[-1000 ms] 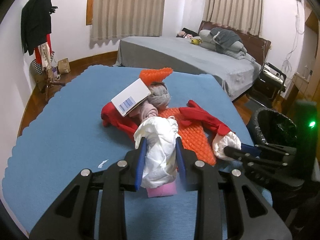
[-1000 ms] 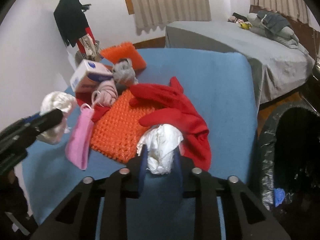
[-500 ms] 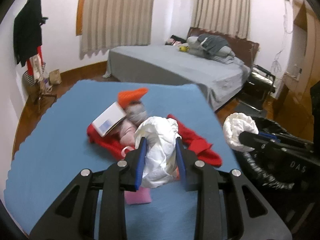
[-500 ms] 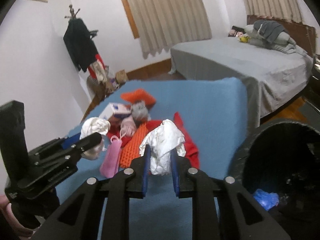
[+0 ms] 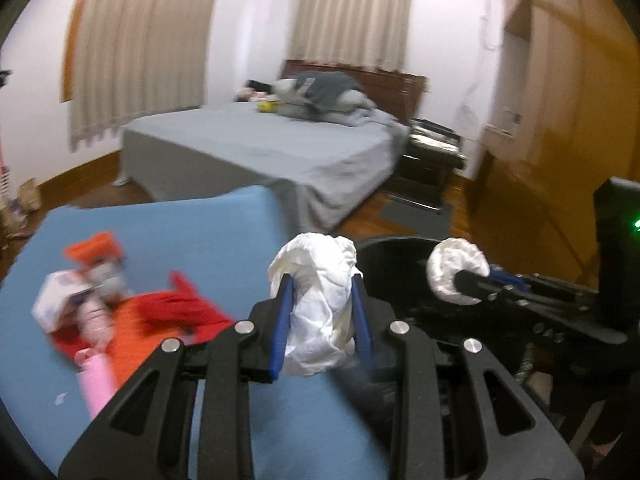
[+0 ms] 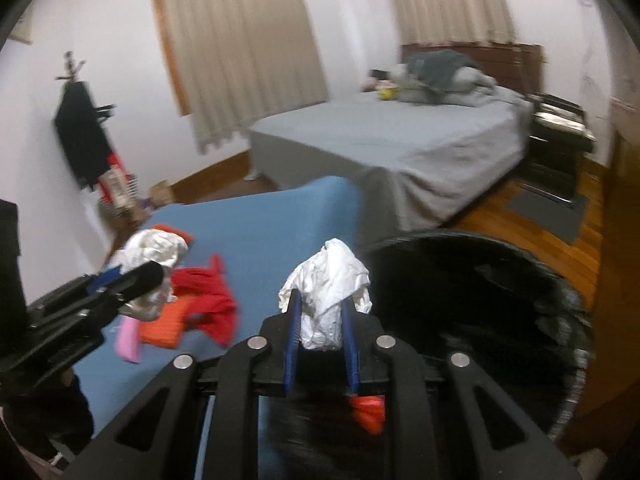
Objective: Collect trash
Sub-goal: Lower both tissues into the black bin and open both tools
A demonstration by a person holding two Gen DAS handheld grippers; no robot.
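Note:
My left gripper (image 5: 320,312) is shut on a crumpled white paper wad (image 5: 316,304), held above the right edge of the blue table (image 5: 200,232). My right gripper (image 6: 320,312) is shut on a second white paper wad (image 6: 326,292) and hangs at the rim of the black-lined trash bin (image 6: 500,304). The bin also shows in the left wrist view (image 5: 400,252), with the right gripper's wad (image 5: 456,276) over it. The left gripper's wad shows in the right wrist view (image 6: 154,256).
On the table lie red gloves (image 5: 180,308), an orange bumpy mat (image 6: 164,324), a pink item (image 5: 96,384), a white box (image 5: 60,296) and rolled socks. A grey bed (image 6: 400,140), a dark chair (image 6: 560,136) and a coat rack (image 6: 80,136) stand beyond.
Both grippers have lifted from the table pile and swung right toward the trash bin, each carrying its paper wad. The right wad now hangs at the bin's rim.

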